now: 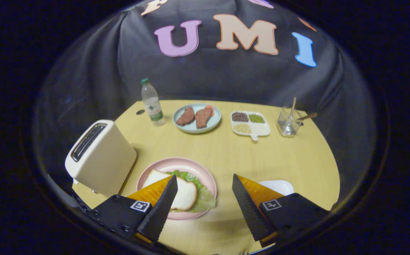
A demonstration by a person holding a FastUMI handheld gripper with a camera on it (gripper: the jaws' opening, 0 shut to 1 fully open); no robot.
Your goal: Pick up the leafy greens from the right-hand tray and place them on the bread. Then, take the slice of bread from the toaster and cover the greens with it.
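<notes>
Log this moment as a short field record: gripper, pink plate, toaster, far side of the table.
hand-held gripper: open, holding nothing, above the table
pink plate: bread slice lying on leafy greens, just ahead of the fingers
toaster: beside the plate, upright
far side: water bottle, blue plate with meat, divided dish, glass with utensils

The gripper (203, 187) hung with its 2 fingers spread wide apart, nothing held between them. The left finger (160, 209) and the right finger (249, 209) both slanted inward toward their far tips, each rising from a dark housing block at the near end.
</notes>
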